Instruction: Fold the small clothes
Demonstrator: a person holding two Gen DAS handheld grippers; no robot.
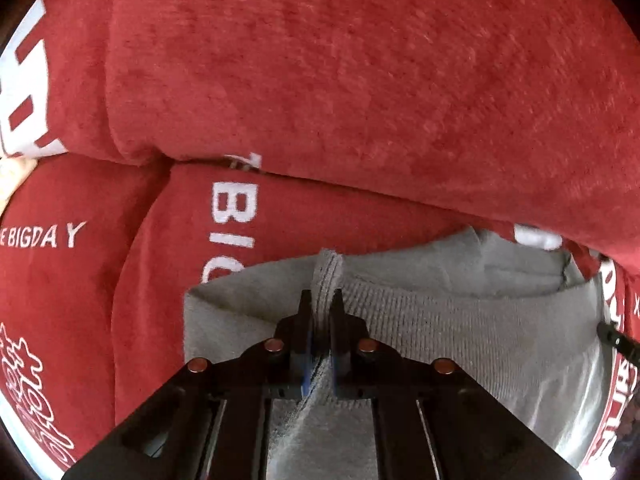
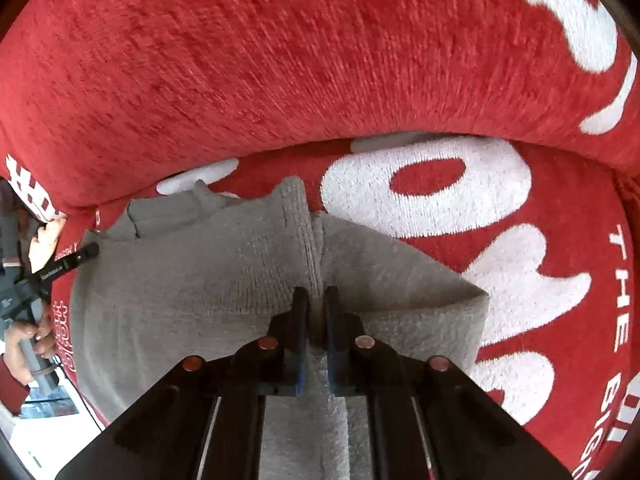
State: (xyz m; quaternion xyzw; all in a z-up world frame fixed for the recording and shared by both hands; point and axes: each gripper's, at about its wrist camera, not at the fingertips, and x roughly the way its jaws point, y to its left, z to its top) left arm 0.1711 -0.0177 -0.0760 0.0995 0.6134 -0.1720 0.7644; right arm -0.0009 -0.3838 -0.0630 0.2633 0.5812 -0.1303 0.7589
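While both claws pinch it, grey garment [image 1: 460, 320] sags.

surface: red plush cover [image 2: 280, 60] | white lettering [image 2: 424, 188] | cushion backrest

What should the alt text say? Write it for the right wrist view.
Right gripper shut on a pinched fold of grey garment, which lies on a red blanket with white lettering. The left gripper touches the garment's far left edge.
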